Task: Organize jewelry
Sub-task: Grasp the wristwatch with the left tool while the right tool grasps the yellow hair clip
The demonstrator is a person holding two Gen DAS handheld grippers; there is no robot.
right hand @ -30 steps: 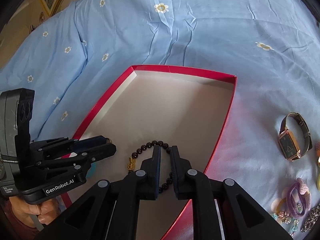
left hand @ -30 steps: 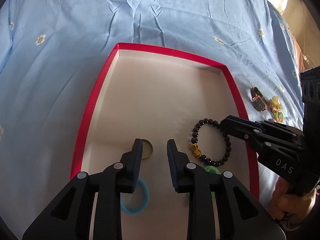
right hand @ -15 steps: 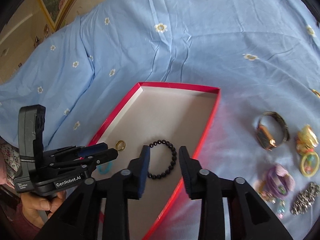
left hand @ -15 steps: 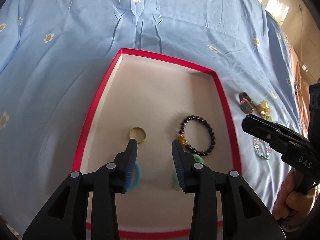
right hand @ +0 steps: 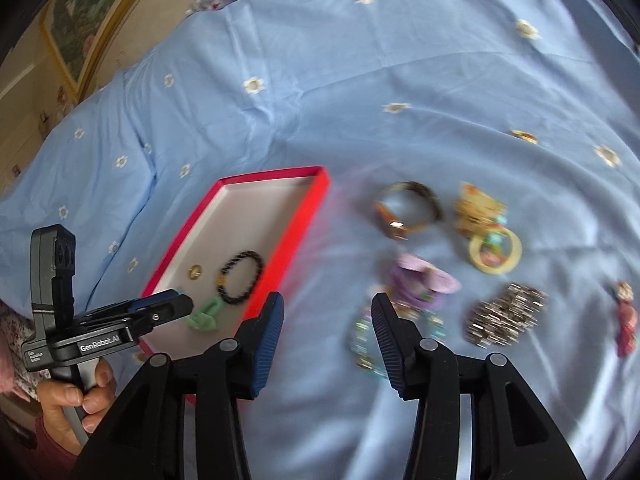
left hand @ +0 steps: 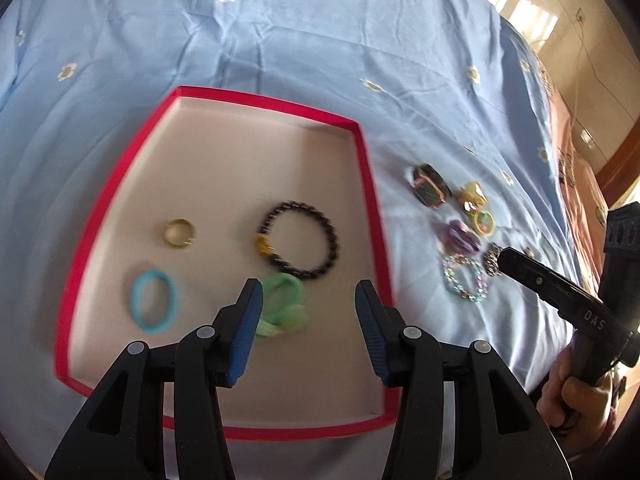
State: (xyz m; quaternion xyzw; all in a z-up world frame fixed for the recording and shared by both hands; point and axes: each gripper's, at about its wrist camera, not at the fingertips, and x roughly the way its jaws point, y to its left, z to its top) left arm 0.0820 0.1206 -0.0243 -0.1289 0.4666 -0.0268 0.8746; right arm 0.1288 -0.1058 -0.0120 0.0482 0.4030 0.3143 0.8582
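Note:
A red-rimmed tray [left hand: 370, 184] [right hand: 288, 240] lies on the blue bedspread. In it are a black bead bracelet [left hand: 316, 224] [right hand: 256, 266], a gold ring [left hand: 179, 232] [right hand: 195, 271], a blue hair tie [left hand: 154, 300] and a green hair tie [left hand: 284, 304] [right hand: 206, 314]. My left gripper [left hand: 308, 328] is open and empty above the tray's near part. My right gripper [right hand: 328, 336] is open and empty above the bedspread, just right of the tray, near a beaded bracelet [right hand: 362, 340] [left hand: 464, 276] and a purple scrunchie [right hand: 420, 282] [left hand: 460, 236].
Loose jewelry lies right of the tray: a watch [right hand: 404, 212] [left hand: 430, 184], a gold piece [right hand: 478, 208], a yellow ring bangle [right hand: 496, 250], a silver metal band [right hand: 504, 316] and a red charm [right hand: 624, 320]. A pillow and framed picture are at the far edge.
Both grippers have pulled back and up from the tray and opened wider. The right gripper let go of the black bracelet, which now lies in the tray, and swung right toward the loose jewelry.

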